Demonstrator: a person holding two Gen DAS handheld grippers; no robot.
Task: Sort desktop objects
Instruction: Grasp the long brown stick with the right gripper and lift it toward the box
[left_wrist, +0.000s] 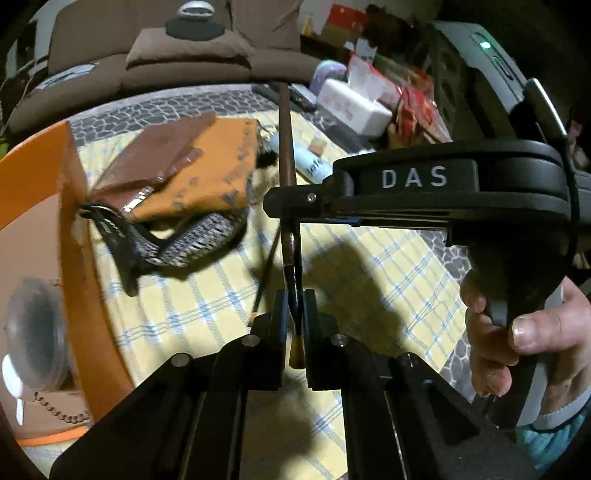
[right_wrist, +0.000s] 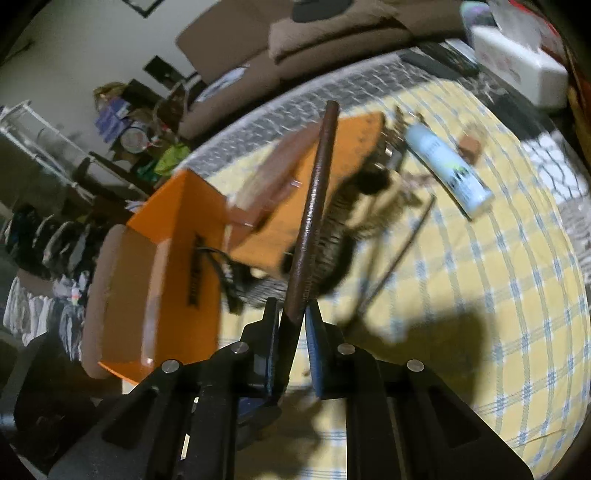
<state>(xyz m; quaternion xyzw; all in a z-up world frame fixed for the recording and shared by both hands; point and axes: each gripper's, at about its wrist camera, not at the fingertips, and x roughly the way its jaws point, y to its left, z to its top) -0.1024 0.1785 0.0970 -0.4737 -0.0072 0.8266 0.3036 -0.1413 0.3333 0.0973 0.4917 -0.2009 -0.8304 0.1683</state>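
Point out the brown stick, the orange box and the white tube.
brown stick (right_wrist: 312, 206), right wrist view, middle of the shaft.
orange box (left_wrist: 33, 177), left wrist view, outer side wall.
white tube (right_wrist: 445, 168), right wrist view, middle of the body.

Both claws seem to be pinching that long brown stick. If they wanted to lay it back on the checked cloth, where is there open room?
The widest bare stretch of the yellow checked cloth lies in front of the white tube, beyond the thin dark rod. It is crowded by the orange box, where the orange pouch and knitted pouch pile up.
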